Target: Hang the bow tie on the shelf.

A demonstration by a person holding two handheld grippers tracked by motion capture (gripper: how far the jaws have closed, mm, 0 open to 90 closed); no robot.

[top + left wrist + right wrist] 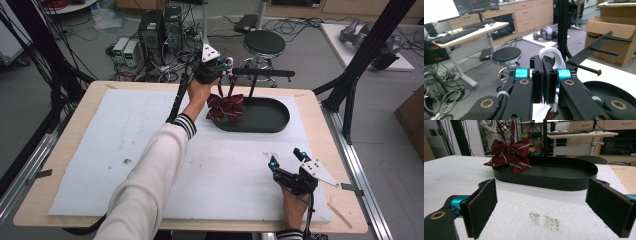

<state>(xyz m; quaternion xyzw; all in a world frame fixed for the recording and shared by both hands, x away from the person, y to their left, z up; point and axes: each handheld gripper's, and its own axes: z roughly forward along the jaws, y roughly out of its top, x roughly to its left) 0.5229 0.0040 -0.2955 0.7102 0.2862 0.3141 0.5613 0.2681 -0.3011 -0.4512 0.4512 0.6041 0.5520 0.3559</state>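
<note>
Left tongs (226,67) dangle bow tie (225,107) over tray (270,121)

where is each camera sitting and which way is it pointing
High view: above the person's side, looking forward and down on the table; both forearms, left tool and right tool show.
Left gripper view: rides the left tool, facing the stool; jaws shut on the white strap.
Right gripper view: rides the right tool, low over the table, jaws open.
Shared: high and right views show the bow tie at the black tray.
</note>
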